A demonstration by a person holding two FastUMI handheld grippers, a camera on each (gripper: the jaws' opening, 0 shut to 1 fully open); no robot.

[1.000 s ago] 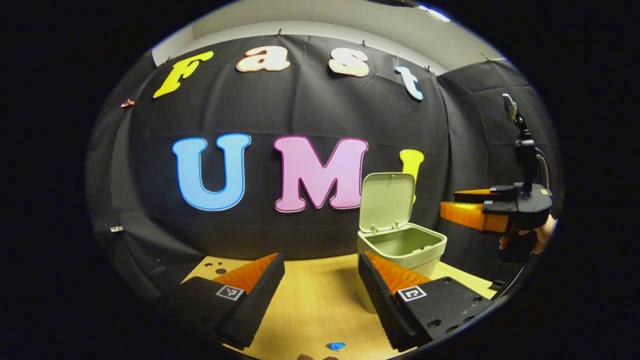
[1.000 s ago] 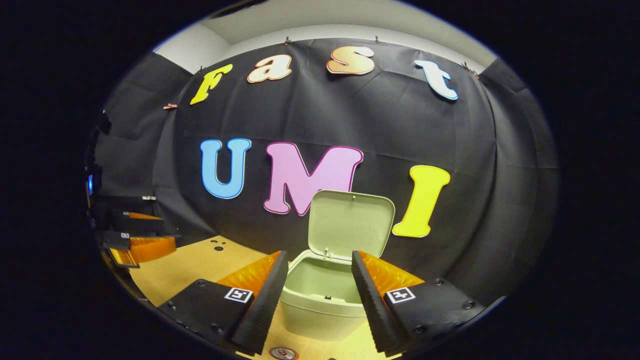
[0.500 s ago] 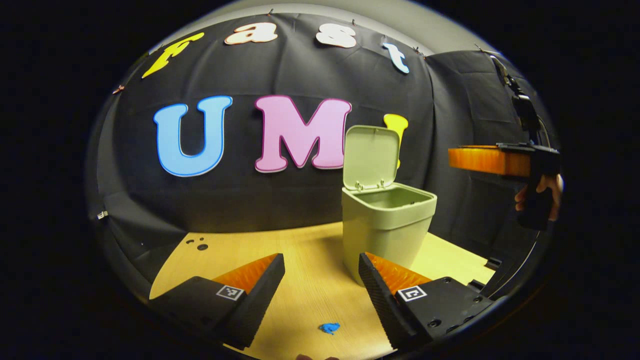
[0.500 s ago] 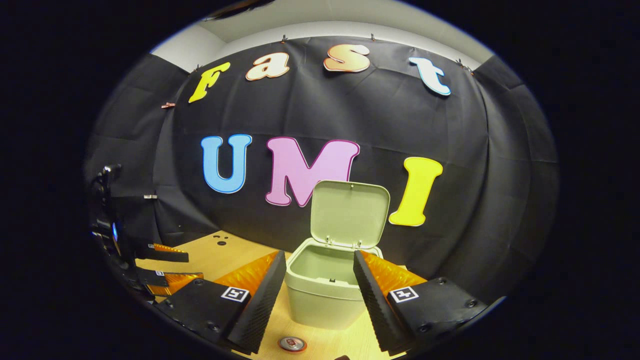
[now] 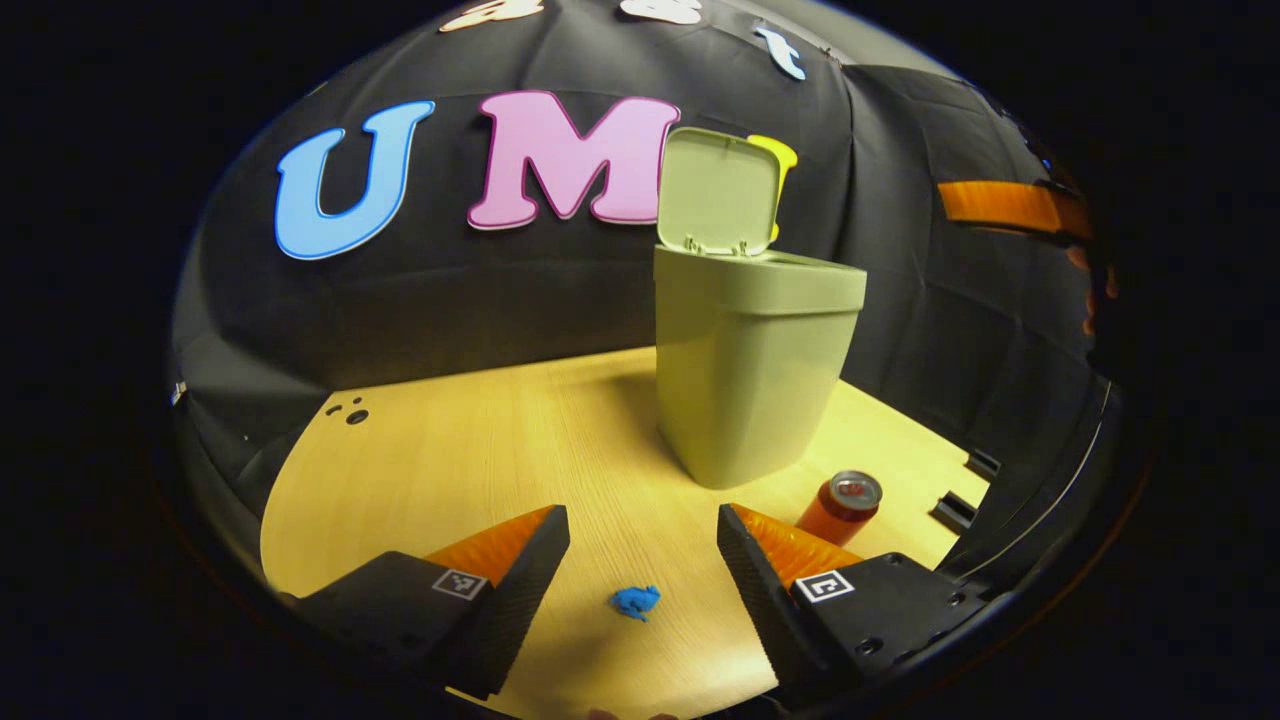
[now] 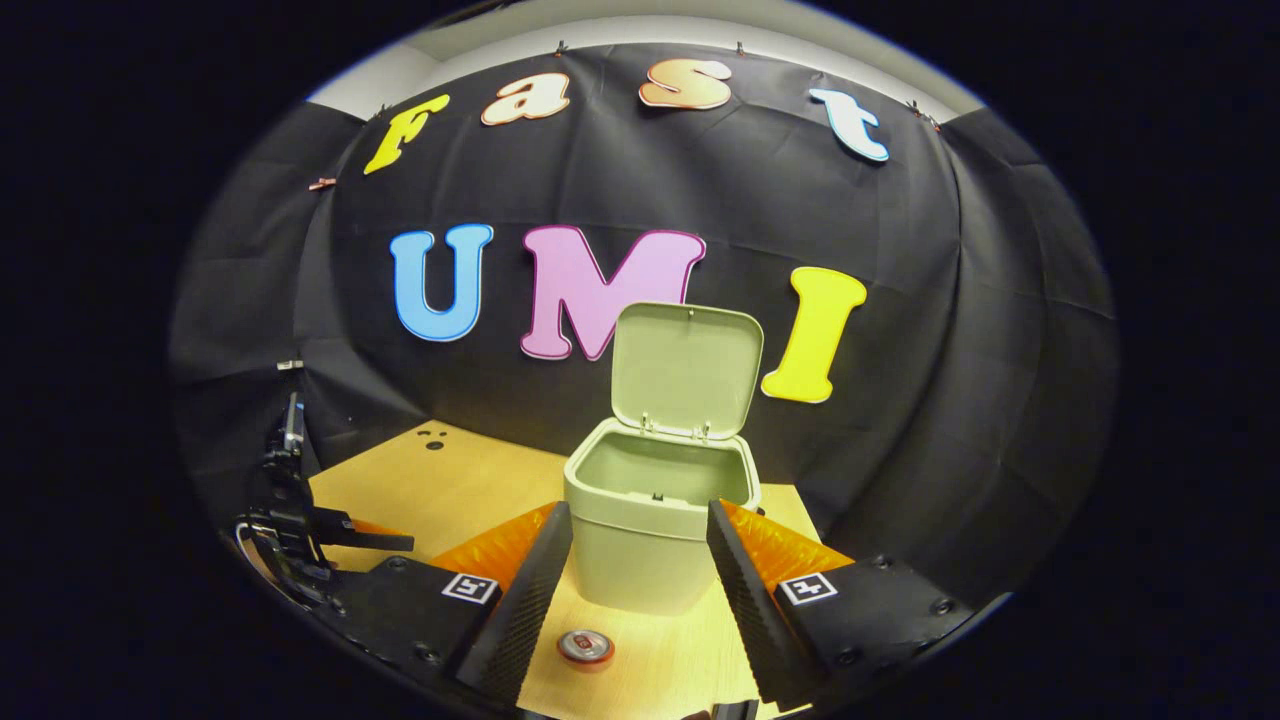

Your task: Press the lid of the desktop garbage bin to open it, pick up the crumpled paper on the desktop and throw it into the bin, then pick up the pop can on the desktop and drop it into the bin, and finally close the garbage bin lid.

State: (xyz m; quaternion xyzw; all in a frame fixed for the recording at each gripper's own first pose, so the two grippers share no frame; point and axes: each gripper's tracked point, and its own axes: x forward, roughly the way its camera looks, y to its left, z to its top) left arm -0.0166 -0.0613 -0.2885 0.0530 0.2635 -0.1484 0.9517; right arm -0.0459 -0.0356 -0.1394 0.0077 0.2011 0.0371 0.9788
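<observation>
Your left tongs [image 5: 640, 560] hang spread apart over the tabletop [image 5: 470, 450], nothing between the fingers. The crumpled paper [image 5: 634, 602], a small blue wad, lies on the wood right in the gap between those two fingers, a touch nearer the left one, and neither finger touches it.

The bin [image 5: 750, 370] stands beyond the paper and a little to the right, upright on the tabletop, with its lid [image 5: 720, 192] swung up and leaning back against the black cloth wall. The pop can [image 5: 840, 508] stands upright just beside the bin's base on the right, close above the tip of your left tongs' right finger but apart from it. At the far right edge of the left gripper view, your other tongs [image 5: 1005, 205] show as a level bar held high, above the height of the bin's rim.

From the right gripper view, your right tongs [image 6: 638, 570] are also released, fingers wide and empty. The bin [image 6: 655, 520] sits straight ahead between the fingertips, its open mouth toward you, and the inside looks bare as far as can be seen. The lid [image 6: 685, 365] stands upright behind the opening. The pop can [image 6: 585, 646] shows top-on, low between the two fingers, in front of the bin. Your left tongs [image 6: 320, 540] appear at the lower left, down near the tabletop [image 6: 460, 480].
</observation>
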